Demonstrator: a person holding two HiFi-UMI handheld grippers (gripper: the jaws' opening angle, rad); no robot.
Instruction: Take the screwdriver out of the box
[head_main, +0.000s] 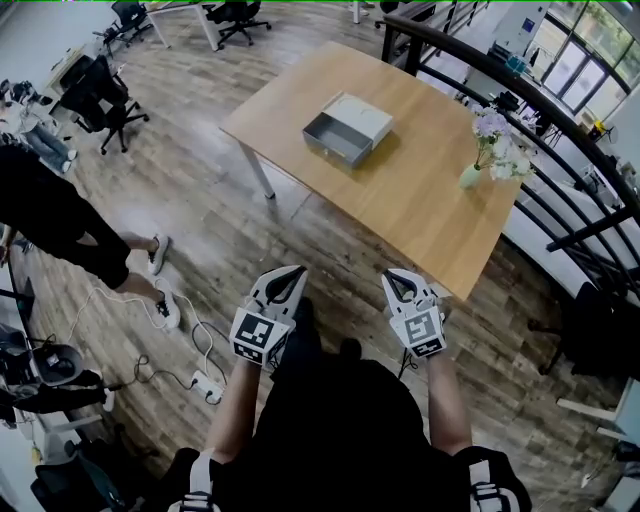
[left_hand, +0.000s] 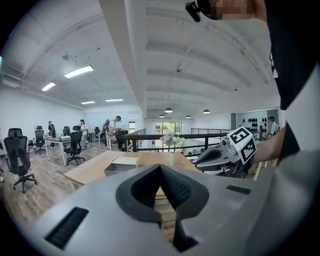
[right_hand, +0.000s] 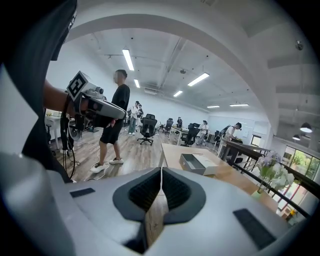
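We hold the left gripper (head_main: 288, 274) and right gripper (head_main: 398, 277) before us, jaws together on nothing, well apart from the open box (head_main: 348, 128) on the wooden table (head_main: 430, 215).

The box (head_main: 347, 128) on the table (head_main: 420, 200) at twelve o'clock is too small for me to tell its contents; a person (head_main: 50, 215) at nine o'clock is cut off.

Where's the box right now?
In the head view, the box sits on the wooden table, toward its far end, left of the flower vase.
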